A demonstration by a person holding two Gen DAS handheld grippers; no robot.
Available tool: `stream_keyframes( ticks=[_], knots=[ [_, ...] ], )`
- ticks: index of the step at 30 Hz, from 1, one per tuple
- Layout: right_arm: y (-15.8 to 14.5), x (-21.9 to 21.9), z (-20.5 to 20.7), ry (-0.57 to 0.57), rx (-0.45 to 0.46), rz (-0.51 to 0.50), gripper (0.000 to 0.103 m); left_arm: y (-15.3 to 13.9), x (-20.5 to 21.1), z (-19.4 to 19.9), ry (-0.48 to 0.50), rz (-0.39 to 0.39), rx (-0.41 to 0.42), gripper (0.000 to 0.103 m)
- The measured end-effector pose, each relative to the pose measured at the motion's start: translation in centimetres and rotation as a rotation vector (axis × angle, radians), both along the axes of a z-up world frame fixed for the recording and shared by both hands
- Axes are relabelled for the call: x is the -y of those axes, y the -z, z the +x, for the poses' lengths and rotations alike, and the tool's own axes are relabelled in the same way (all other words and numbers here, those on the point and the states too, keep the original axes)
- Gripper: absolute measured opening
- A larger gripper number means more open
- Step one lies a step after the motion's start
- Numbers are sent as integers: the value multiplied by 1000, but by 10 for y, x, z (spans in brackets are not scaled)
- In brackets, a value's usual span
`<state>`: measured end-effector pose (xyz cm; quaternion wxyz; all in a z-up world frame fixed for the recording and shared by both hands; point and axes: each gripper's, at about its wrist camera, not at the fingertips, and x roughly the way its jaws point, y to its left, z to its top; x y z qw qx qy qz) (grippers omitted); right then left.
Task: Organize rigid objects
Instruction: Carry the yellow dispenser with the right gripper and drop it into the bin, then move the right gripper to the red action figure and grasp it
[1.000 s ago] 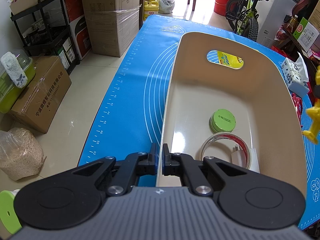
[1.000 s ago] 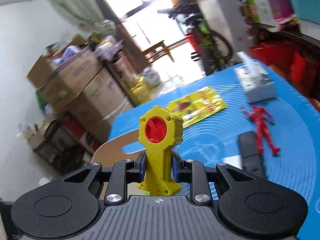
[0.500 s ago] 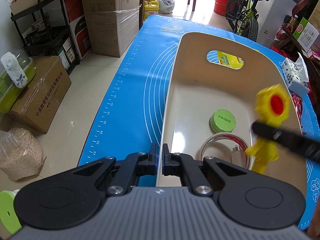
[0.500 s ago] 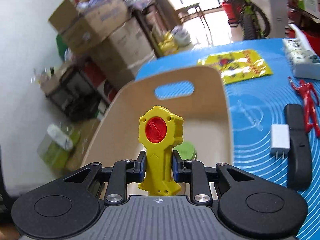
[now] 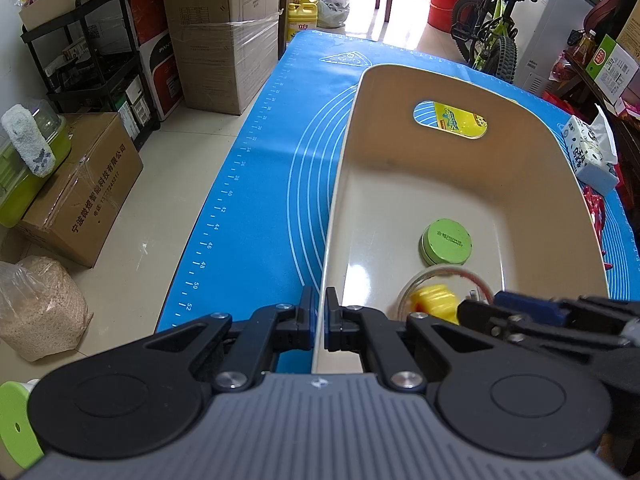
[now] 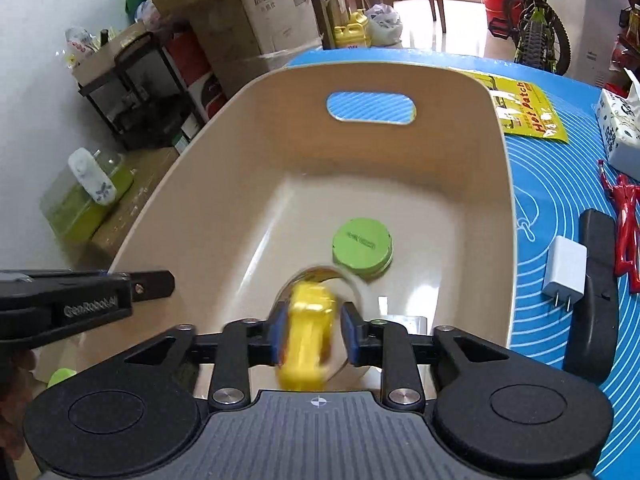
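A beige bin stands on the blue mat. My left gripper is shut on the bin's near rim, and its finger also shows in the right wrist view. My right gripper hangs over the bin's near end with its jaws opening. A yellow toy, blurred, sits loose between the pads, which stand clear of it. Below it lie a clear tape roll and a round green tin.
Right of the bin on the mat lie a white charger, a long black object, a red figure, a yellow packet and a tissue pack. Cardboard boxes stand on the floor to the left.
My right gripper swung from above the mat to over the bin and sank. Its jaws parted, and the yellow toy, gripped upright before, now sits loose and blurred. The left gripper stayed put.
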<state>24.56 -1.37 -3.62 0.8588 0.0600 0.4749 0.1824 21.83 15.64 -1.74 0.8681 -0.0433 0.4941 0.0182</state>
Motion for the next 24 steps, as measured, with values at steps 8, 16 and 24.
stream_keyframes(
  ticks=[8, 16, 24],
  knots=[
    [-41, 36, -3, 64, 105, 87, 69, 0, 0, 0, -1, 0, 0, 5],
    [-61, 100, 0, 187, 184, 46, 74, 0, 0, 0, 0, 0, 0, 5],
    [-48, 162, 8, 298, 206, -69, 74, 0, 0, 0, 0, 1, 0, 5]
  ],
)
